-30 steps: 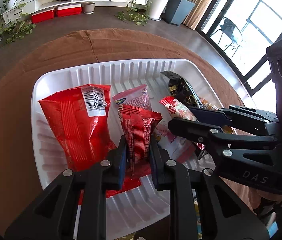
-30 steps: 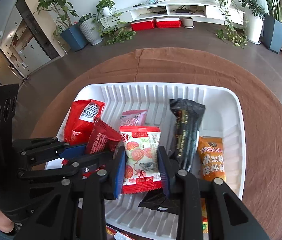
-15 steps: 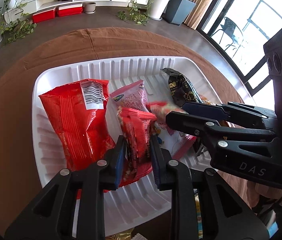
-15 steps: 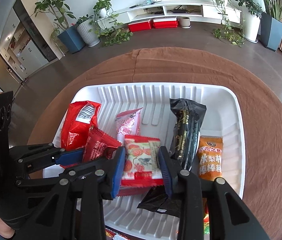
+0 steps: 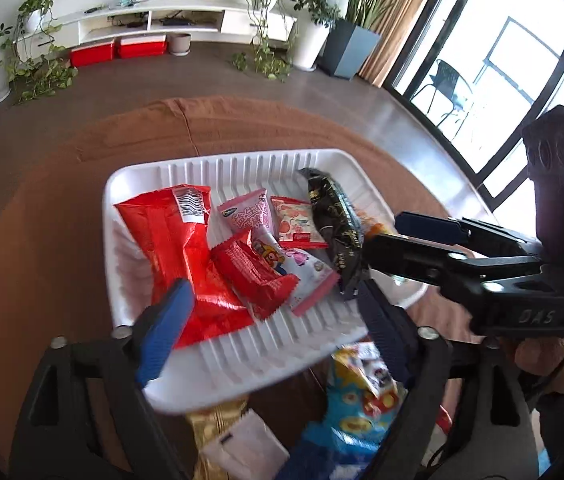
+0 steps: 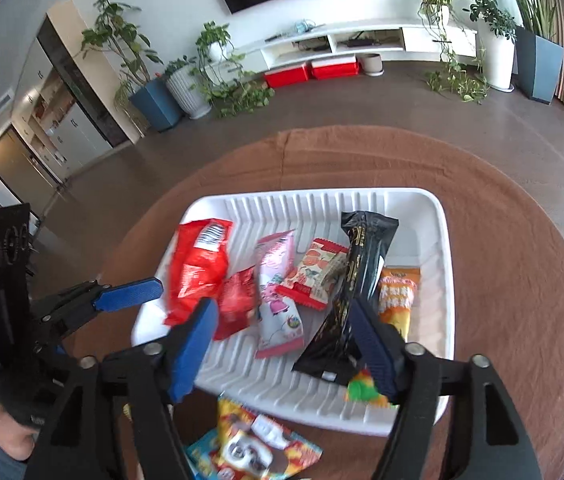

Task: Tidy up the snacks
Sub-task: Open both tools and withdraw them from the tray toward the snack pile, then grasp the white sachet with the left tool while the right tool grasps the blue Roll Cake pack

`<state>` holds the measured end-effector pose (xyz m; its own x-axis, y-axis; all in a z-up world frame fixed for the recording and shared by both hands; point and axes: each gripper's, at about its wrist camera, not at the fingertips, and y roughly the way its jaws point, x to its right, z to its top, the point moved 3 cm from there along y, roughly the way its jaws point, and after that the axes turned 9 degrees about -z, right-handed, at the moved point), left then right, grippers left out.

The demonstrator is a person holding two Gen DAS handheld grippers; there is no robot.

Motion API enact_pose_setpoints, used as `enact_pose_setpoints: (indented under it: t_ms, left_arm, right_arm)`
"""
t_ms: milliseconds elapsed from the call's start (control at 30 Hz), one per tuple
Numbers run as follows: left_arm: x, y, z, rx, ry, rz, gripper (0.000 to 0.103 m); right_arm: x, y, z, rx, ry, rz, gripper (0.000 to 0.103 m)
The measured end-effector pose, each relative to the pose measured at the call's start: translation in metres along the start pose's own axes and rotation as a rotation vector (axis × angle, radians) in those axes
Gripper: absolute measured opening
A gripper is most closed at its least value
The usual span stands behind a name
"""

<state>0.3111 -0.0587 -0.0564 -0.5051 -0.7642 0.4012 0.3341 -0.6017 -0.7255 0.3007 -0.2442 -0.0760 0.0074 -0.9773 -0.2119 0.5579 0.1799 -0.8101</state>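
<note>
A white ribbed tray (image 5: pixel 241 164) on a brown cloth holds several snack packets. My left gripper (image 5: pixel 273 332) hangs above the tray's near edge, its jaws opening and nothing between the pads. The small red packet (image 5: pixel 253 276) lies free below it, against a large red bag (image 5: pixel 173 248). My right gripper (image 6: pixel 284 350) is also opening and empty, above the tray (image 6: pixel 448 280). The white-and-red fruit packet (image 6: pixel 314 272) lies loose between a pink packet (image 6: pixel 277 300) and a long black packet (image 6: pixel 358 264). An orange packet (image 6: pixel 398 296) is at the right.
Loose snacks lie on the cloth in front of the tray: a gold packet (image 5: pixel 221 420), a blue-and-yellow one (image 5: pixel 354 412) and a colourful one (image 6: pixel 249 440). The cloth (image 6: pixel 522 280) surrounds the tray. Each gripper's fingers (image 5: pixel 426 224) (image 6: pixel 129 294) show beside the other.
Both grippers opened and let go: the small red packet and the fruit packet now lie in the tray. Both grippers pulled back and up from the tray.
</note>
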Motion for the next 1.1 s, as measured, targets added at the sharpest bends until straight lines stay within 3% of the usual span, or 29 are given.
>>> enact_pose_setpoints:
  t_ms: [167, 333, 533, 633, 833, 1100]
  left_arm:
    - [0.007, -0.048, -0.030, 0.083, -0.033, -0.018, 0.102]
    - [0.008, -0.078, -0.090, 0.132, -0.103, -0.016, 0.102]
    - [0.014, -0.090, -0.173, 0.157, -0.220, -0.028, 0.102]
    - [0.021, -0.083, -0.210, 0.147, -0.254, -0.028, 0.102]
    - [0.036, -0.090, -0.233, 0.166, -0.220, 0.000, 0.102]
    - [0.028, -0.103, -0.234, 0.183, -0.236, 0.008, 0.102]
  right_arm:
    - [0.002, -0.053, -0.035, 0.076, 0.020, 0.056, 0.083]
    - [0.007, -0.093, -0.087, 0.130, 0.051, 0.075, 0.084]
    - [0.011, -0.108, -0.154, 0.142, 0.097, 0.003, 0.084]
    - [-0.001, -0.105, -0.171, 0.134, 0.054, 0.007, 0.084]
    - [-0.047, -0.096, -0.168, 0.133, -0.140, 0.008, 0.078]
    - [-0.094, -0.041, -0.165, 0.025, -0.316, -0.051, 0.063]
